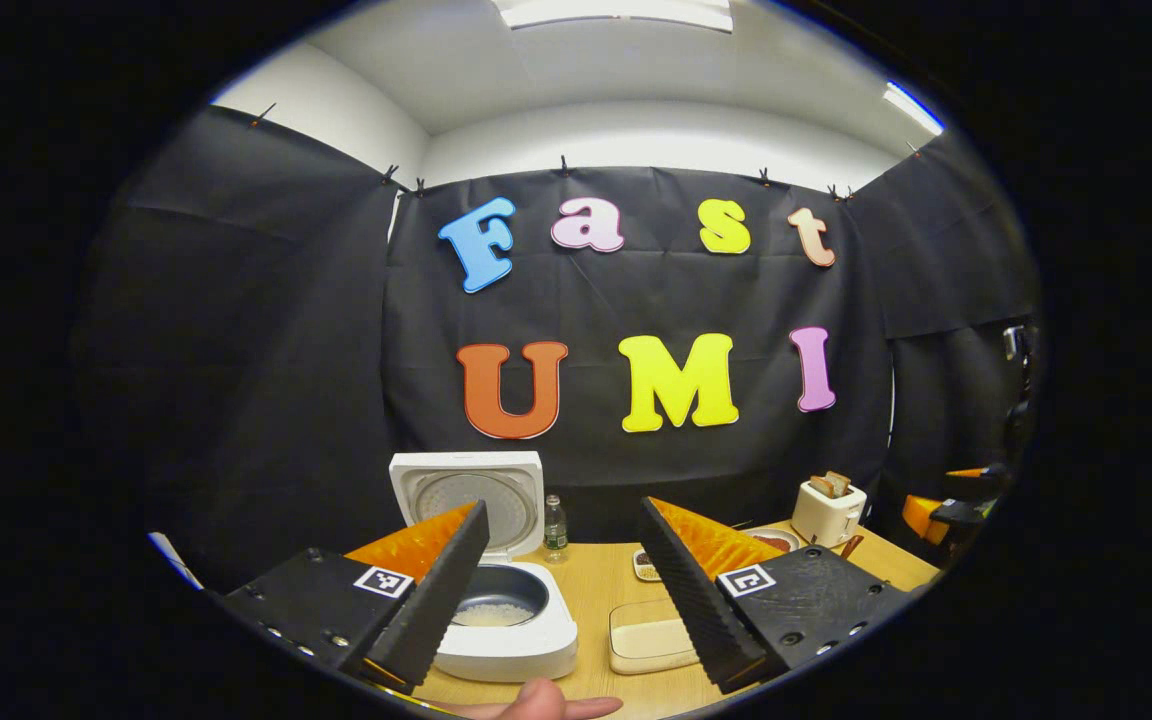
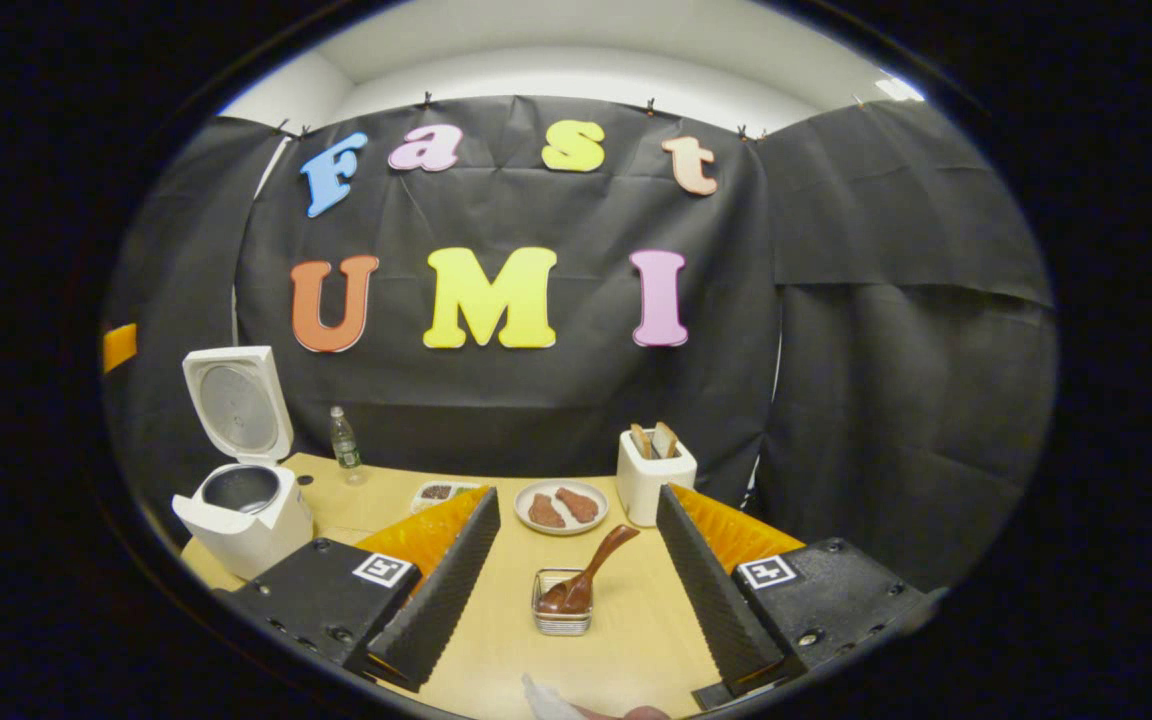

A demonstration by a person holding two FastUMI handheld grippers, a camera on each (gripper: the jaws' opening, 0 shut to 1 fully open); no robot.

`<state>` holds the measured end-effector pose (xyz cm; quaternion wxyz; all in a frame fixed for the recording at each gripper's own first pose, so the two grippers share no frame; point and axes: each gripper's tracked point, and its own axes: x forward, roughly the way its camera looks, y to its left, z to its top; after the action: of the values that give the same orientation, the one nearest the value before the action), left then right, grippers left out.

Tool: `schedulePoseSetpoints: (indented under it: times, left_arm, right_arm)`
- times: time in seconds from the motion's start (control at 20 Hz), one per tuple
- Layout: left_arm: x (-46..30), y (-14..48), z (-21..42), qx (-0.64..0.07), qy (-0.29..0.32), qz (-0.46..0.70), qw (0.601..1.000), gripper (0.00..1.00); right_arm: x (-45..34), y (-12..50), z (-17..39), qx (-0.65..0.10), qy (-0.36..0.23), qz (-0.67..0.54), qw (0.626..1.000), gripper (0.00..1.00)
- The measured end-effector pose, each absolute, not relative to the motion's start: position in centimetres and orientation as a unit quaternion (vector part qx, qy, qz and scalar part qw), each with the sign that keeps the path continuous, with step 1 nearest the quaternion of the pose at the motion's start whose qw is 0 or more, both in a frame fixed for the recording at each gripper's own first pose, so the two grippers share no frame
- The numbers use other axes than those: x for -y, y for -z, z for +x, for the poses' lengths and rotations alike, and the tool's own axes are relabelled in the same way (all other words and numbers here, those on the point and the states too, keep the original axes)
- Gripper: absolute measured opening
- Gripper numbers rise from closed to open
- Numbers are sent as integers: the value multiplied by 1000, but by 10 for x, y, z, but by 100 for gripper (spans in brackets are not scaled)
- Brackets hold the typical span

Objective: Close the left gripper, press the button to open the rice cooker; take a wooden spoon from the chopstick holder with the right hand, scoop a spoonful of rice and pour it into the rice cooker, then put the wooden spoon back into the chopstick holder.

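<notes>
**Rice cooker open, wooden spoon resting in its holder, both grippers empty**

Left gripper view. Nearest the camera, part of a hand (image 1: 536, 706) shows at the bottom edge. Above it the left gripper (image 1: 563, 575) has its two fingers spread wide apart, with nothing between them. Between and beyond the fingers stands the white rice cooker (image 1: 504, 630) on the wooden table (image 1: 596, 590); its lid (image 1: 469, 496) is raised upright at the back, and the pot holds a shallow layer of white rice. Just right of the cooker lies a shallow cream tray (image 1: 644, 636), partly hidden by the right finger. A small bottle (image 1: 555, 528) stands behind the cooker. Far right, a white toaster (image 1: 828, 510) holds bread slices.

Right gripper view. The right gripper (image 2: 576, 575) is likewise open, fingers well apart and gripping nothing. Between them, on the table, sits a small clear holder (image 2: 562, 612) with the wooden spoon (image 2: 588, 578) in it: the bowl rests down in the holder, and the handle's long axis slants up and to the right, away from the camera. Beyond are a plate (image 2: 562, 507) of brown food and the toaster. The open rice cooker stands at far left.
</notes>
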<state>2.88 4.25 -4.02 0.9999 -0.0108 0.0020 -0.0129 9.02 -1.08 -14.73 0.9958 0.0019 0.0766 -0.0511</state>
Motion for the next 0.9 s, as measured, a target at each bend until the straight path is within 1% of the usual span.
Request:
schedulePoseSetpoints:
  times: [0.3,0.45,0.6,0.75,0.8,0.85,0.9]
  left_arm:
    - [-38,59,29,-27,12,12,999,95]
    - [-35,67,31,-37,13,12,999,96]
    - [-30,72,36,-44,13,8,999,96]
    - [-25,73,39,-45,14,-4,999,97]
    - [-24,75,40,-44,13,-5,999,96]
    - [-22,74,40,-45,14,-6,999,96]
    - [-21,75,41,-44,13,-4,999,97]
  right_arm:
    - [29,258,160,-158,53,75,983,100]
    - [45,304,200,-187,71,111,974,100]
    - [57,324,238,-195,80,115,971,100]
    - [55,331,268,-194,66,117,972,100]
    - [53,334,274,-197,60,119,971,98]
    - [50,334,281,-196,54,126,971,100]
    - [48,336,288,-198,49,132,970,100]
